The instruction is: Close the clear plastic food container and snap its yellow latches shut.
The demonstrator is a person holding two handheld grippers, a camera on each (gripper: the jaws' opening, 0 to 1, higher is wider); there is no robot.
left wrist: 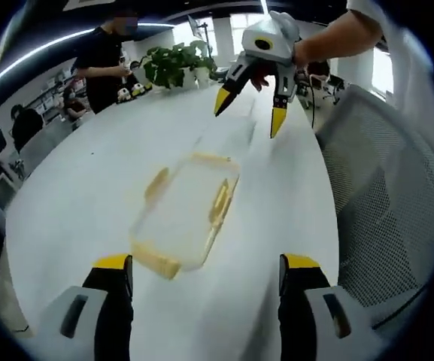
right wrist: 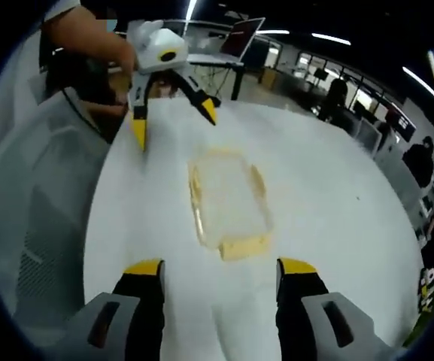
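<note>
- Behind the long white table is a big office, with a leafy plant at the far end, a grey mesh chair at the side, and people standing further back.
- The clear food container lies flat in the middle of the table, between the two tongs.
- It looks light, thin and smooth, so it may slide when pushed. Press down on the lid, then push each yellow latch at the rim.
- The lid seems to be on already, but the picture is blurry, so I cannot be sure.
- The left gripper is wide open and holds nothing.
- The right gripper is wide open too, with nothing in it.
- No words or labels can be read anywhere.
</note>
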